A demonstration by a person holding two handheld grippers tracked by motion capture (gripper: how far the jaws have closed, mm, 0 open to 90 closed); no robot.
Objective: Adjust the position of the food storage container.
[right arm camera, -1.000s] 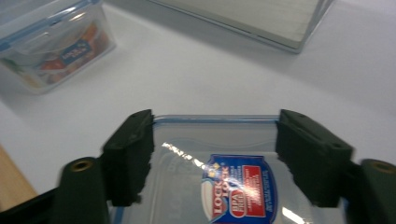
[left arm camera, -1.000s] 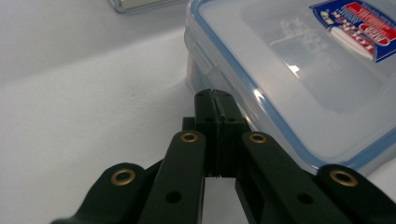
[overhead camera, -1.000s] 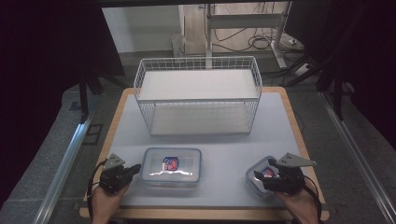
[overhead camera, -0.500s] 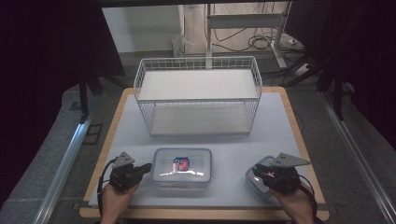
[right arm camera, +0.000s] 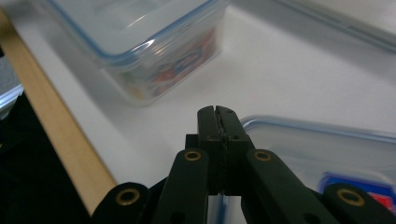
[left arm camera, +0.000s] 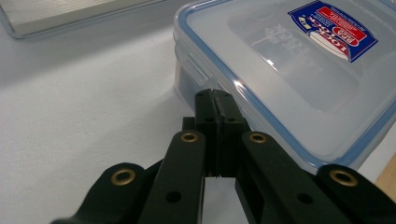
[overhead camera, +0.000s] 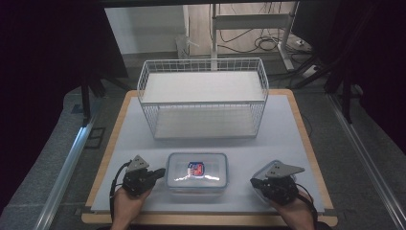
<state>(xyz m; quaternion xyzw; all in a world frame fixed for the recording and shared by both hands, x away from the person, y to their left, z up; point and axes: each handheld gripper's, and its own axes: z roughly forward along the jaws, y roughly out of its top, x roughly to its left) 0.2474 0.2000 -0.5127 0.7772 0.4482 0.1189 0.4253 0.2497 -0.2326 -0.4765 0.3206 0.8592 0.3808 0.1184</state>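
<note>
A clear lidded container (overhead camera: 196, 172) with a blue rim and a red-and-blue label lies at the table's front centre. My left gripper (overhead camera: 160, 173) is shut and empty, and its tips (left arm camera: 215, 93) rest against the container's (left arm camera: 289, 70) left side wall by a clip. My right gripper (overhead camera: 254, 182) has just been closing; it is shut on nothing. It hovers over a smaller lidded container (overhead camera: 261, 173) at the front right. In the right gripper view the shut tips (right arm camera: 216, 110) sit above that lid (right arm camera: 327, 144), with the larger container (right arm camera: 154, 46) beyond.
A white wire basket (overhead camera: 203, 64) stands at the back centre on the white mat (overhead camera: 287, 139). The wooden table edge (right arm camera: 60, 140) runs close by the right gripper. Metal rails and cables lie on the floor around the table.
The left gripper has slid right and the centre container has shifted right with it. The right gripper has closed and drifted a little left, towards the front edge.
</note>
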